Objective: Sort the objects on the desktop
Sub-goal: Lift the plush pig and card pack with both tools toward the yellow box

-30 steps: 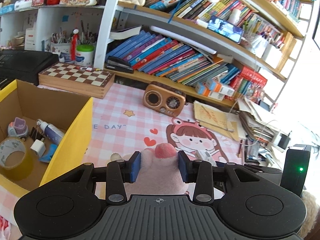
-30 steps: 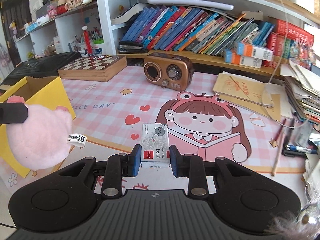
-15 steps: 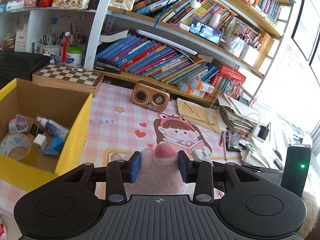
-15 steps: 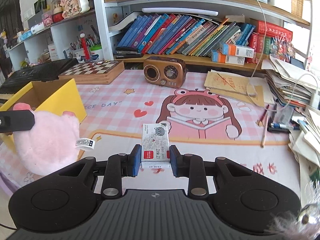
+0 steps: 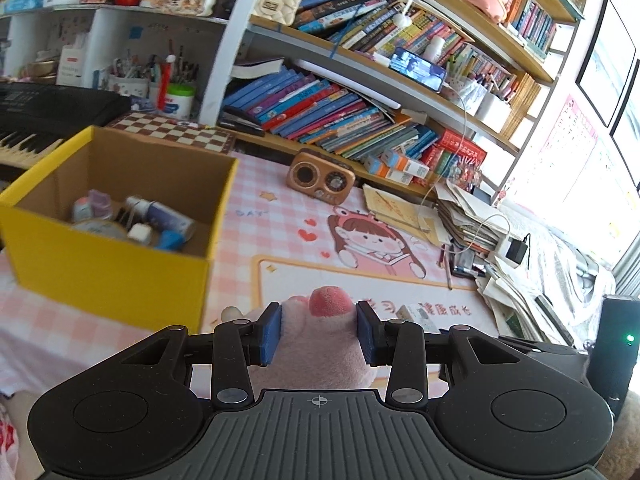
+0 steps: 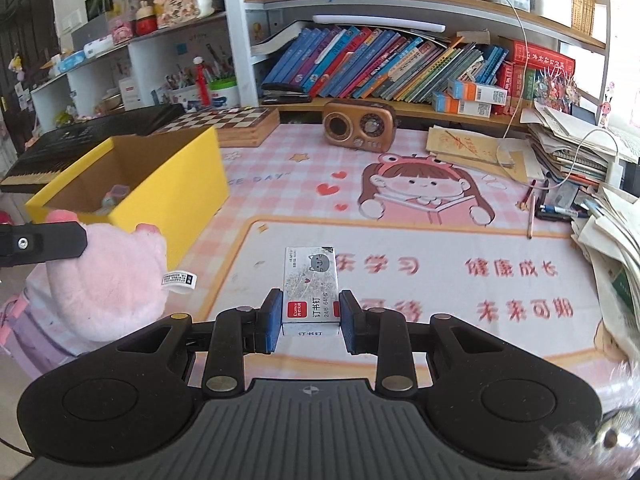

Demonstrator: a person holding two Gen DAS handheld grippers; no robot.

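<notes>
Pink gingham desk mat (image 6: 420, 240) with a cartoon reading girl covers the desktop. Yellow cardboard box (image 5: 108, 256) sits at its left, open top, holding a tape roll, a tube and small bits, blurred. Behind it a chessboard case (image 6: 236, 120); a brown retro radio (image 6: 358, 126) stands below the bookshelf.

Left gripper (image 5: 318, 330): jaws pinching a pink plush toy (image 5: 316, 344), blue pads pressed into its fur on both sides. In the right wrist view the plush (image 6: 100, 280) hangs in the air just right of the box's near corner, white label sticking out.

Right gripper (image 6: 308, 316): jaws clamped on a small staples box (image 6: 310, 288), held above the mat's white panel.
</notes>
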